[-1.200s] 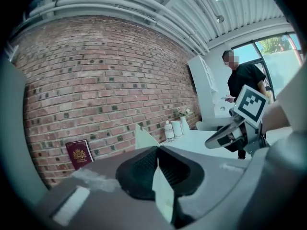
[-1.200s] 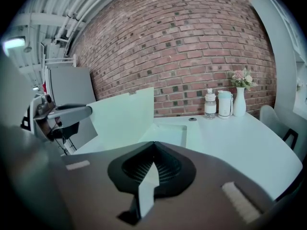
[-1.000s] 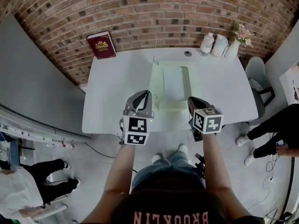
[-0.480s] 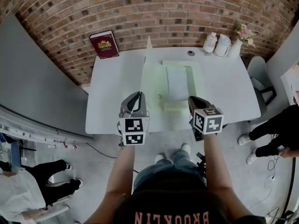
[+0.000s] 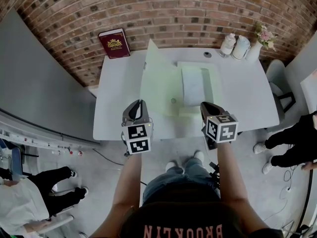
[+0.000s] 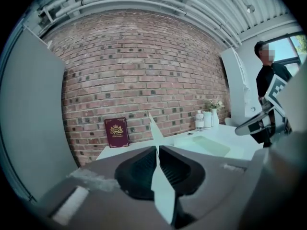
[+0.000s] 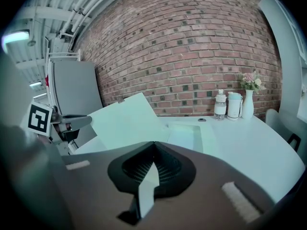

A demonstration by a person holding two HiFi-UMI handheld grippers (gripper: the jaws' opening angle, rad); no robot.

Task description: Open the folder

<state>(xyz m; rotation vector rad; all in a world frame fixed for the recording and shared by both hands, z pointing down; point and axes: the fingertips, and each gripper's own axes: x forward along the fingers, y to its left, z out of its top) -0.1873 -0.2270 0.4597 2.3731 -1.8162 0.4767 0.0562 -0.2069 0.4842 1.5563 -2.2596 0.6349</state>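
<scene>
The folder (image 5: 198,86) lies on the white table (image 5: 116,110), its cover (image 5: 158,78) raised half-open, leaning left. The left tool (image 5: 140,104) pinches the cover's near edge, with its jaws easing apart. The right tool (image 5: 204,106) clenches the folder's lower sheet at the near edge.

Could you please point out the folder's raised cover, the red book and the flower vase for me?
folder cover (image 5: 157,81), head view, on the middle of the raised pale-green flap.
red book (image 5: 114,43), head view, on the gold emblem on its front.
flower vase (image 5: 256,52), head view, on the white body below the blooms.
</scene>
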